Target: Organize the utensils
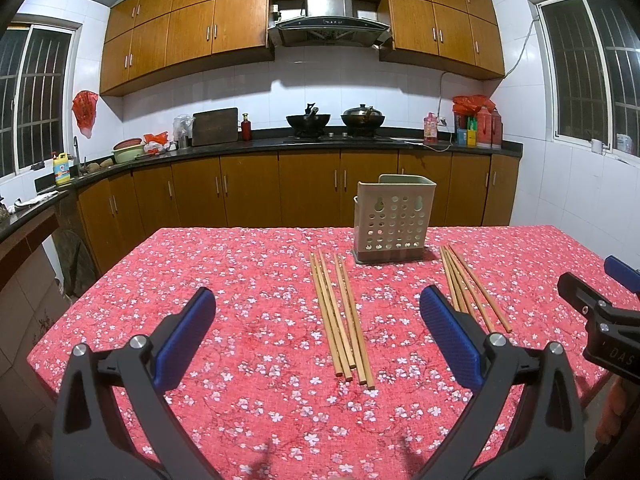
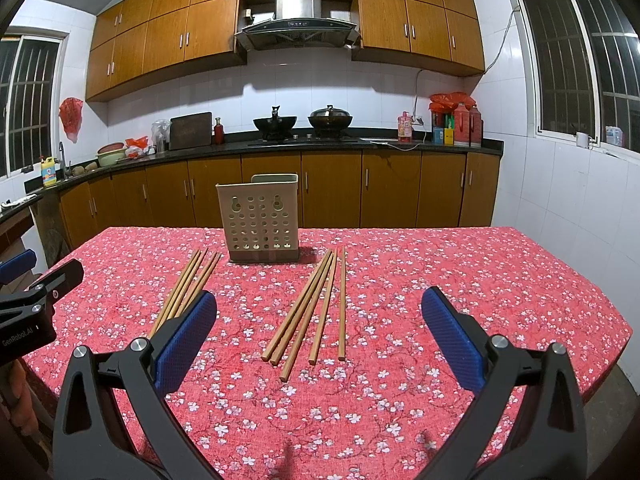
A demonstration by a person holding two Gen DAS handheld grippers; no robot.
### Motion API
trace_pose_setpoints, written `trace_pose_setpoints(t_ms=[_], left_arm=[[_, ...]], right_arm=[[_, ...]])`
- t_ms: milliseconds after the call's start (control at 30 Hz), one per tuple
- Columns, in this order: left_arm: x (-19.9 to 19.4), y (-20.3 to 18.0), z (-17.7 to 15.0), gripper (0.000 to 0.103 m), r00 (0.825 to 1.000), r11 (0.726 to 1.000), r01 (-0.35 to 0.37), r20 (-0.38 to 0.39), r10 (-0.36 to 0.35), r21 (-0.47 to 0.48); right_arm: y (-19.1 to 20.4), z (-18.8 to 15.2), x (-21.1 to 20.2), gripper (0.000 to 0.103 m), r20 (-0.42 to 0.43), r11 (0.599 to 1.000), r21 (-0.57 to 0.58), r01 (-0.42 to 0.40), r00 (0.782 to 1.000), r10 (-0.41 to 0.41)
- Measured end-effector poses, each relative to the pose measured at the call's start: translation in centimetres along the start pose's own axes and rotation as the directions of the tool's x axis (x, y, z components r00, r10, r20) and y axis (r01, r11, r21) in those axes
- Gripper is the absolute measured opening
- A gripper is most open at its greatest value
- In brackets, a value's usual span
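both claws wide open and holding nothing: left gripper [image 1: 318,312], right gripper [image 2: 319,312], hovering above the near edge of the tabletop [image 1: 132,280]. two bundles of chopsticks [image 1: 340,320] [image 2: 312,308] lying mid-table, flanking the perforated holder [image 2: 260,220] near the far edge. likely to roll or scatter if pinched off-centre; could tip the light holder when dropping in.
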State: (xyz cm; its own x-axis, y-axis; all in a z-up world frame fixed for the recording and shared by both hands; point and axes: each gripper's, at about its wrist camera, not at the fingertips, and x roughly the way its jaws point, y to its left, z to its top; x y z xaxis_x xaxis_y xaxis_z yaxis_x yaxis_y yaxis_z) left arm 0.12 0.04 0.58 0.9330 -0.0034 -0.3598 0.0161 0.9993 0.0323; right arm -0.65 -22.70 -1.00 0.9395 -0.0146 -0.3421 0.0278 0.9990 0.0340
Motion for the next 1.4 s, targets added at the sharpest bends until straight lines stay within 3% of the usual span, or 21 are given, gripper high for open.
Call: trace_pose_setpoints(t_ms=[1400], left_arm=[[0.40, 0.08, 0.26, 0.099, 1.000, 1.000, 0.000, -0.005, 0.000, 0.000]], right_arm=[[0.11, 0.01, -0.03, 0.101, -0.005, 1.000, 0.002, 0.000, 1.000, 0.000]])
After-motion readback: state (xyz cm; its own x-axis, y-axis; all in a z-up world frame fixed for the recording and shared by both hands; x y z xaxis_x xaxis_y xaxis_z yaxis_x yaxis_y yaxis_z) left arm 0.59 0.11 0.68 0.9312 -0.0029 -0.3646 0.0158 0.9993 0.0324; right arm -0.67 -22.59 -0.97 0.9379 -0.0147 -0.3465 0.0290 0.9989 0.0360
